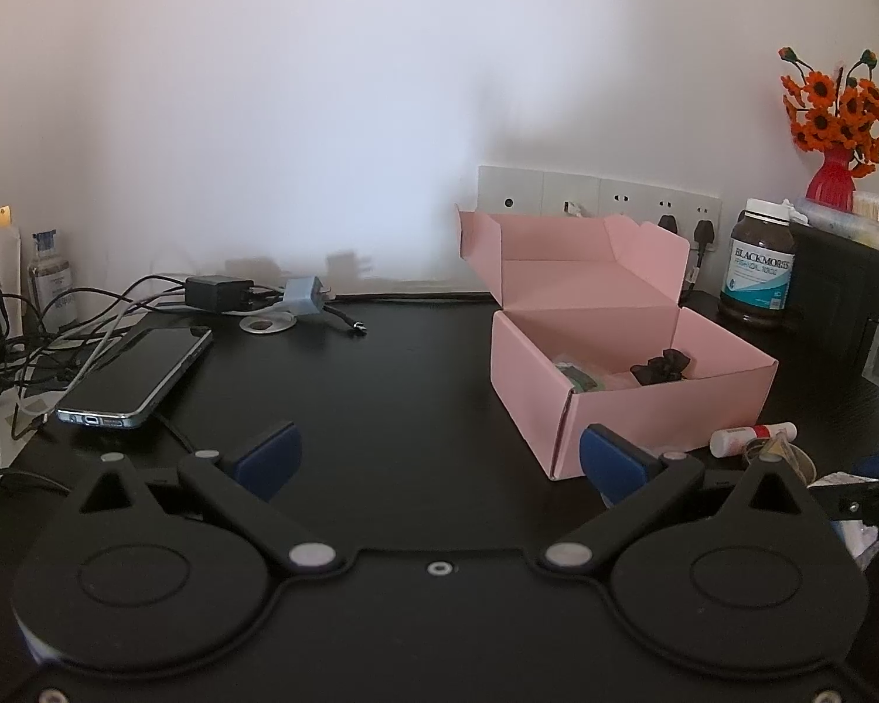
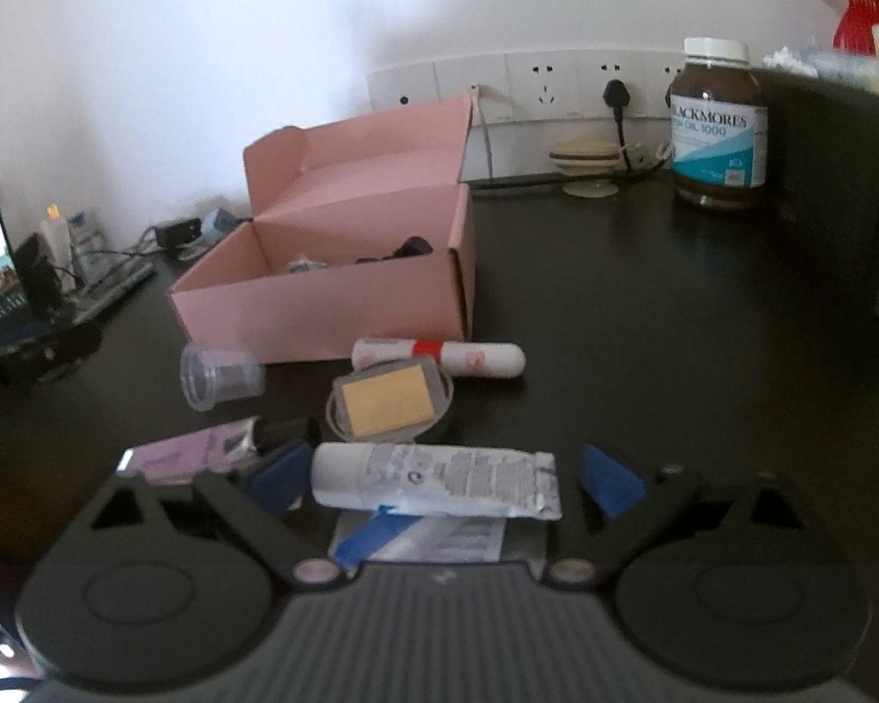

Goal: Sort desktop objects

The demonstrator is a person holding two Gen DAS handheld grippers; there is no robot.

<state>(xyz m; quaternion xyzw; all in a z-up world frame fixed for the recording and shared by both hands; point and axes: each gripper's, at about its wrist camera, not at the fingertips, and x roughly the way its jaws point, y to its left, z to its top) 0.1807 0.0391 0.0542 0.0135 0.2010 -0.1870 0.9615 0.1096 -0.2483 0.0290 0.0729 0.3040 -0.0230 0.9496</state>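
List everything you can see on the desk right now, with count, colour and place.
box: 1, pink, lid open, mid-desk, small dark items inside
white tube: 1, white, lying between the right claw's fingers
red-banded tube: 1, white, in front of box
tan-topped case: 1, beside the red-banded tube
clear cup: 1, on its side, near box
pink packet: 1, left of white tube
jar: 1, brown, white cap, by the wall sockets
phone: 1, dark, left side
chargers: 2, black and grey, by wall
flowers: orange, red vase, far right
left claw: open, empty
right claw: open around white tube

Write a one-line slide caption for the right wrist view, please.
Open right gripper straddles a white tube before the pink box.
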